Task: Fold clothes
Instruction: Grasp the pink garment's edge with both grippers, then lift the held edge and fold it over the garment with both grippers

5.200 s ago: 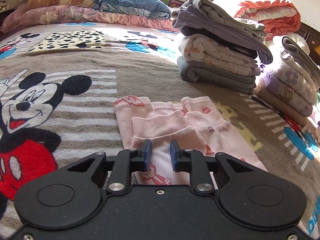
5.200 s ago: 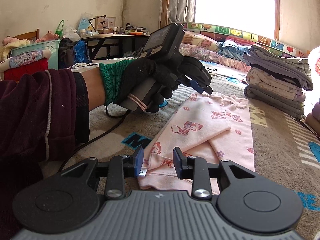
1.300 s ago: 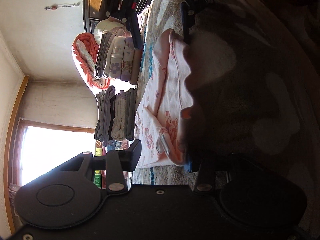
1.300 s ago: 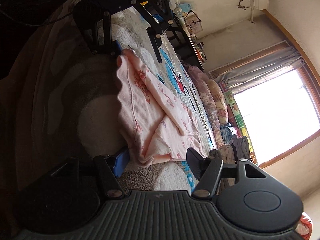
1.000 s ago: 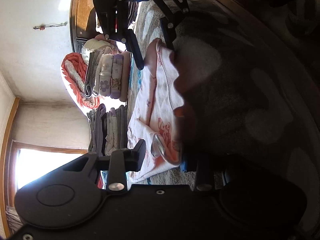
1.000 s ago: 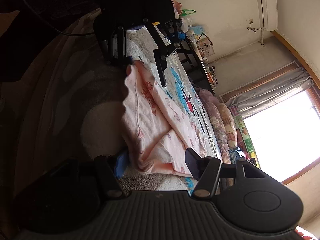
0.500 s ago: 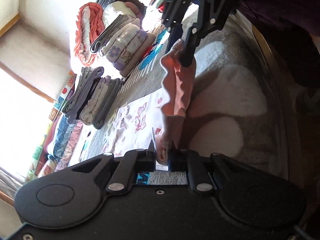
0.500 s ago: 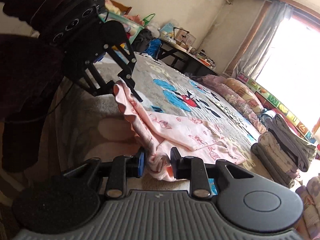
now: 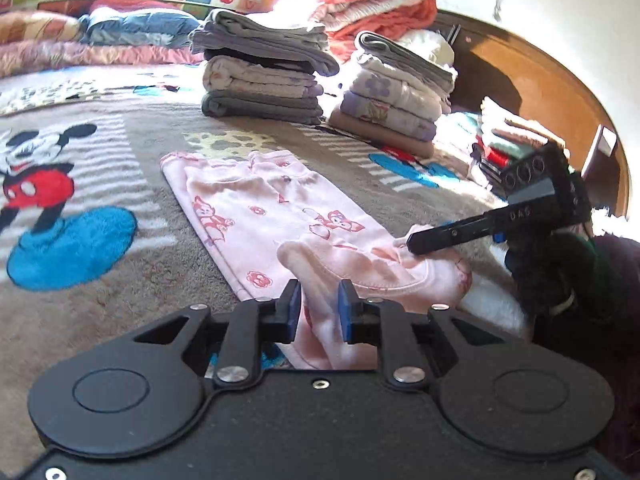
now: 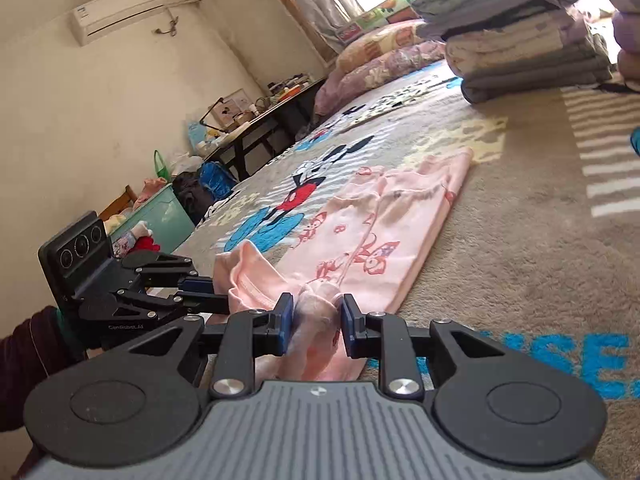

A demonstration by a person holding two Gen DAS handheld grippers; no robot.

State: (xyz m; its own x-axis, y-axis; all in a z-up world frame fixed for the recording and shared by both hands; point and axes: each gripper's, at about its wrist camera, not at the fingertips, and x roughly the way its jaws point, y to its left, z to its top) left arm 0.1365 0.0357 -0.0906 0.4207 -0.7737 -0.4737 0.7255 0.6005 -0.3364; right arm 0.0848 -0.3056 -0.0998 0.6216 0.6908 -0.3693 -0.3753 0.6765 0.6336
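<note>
- The left gripper (image 9: 319, 309) has its jaws opening, with the near hem of the pink garment (image 9: 256, 204) between them.
- The right gripper (image 10: 314, 325) clamps a bunched fold of that hem.
- The garment lies flat along the bed blanket (image 9: 160, 264) near its front edge.
- Folded stacks (image 9: 260, 76) stand towards the far right corner.

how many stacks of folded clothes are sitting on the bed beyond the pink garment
3. A grey-topped stack straight beyond the pink garment, a stack with purple flowers to its right, and a smaller, partly hidden stack at the far right edge. More may be hidden.
</note>
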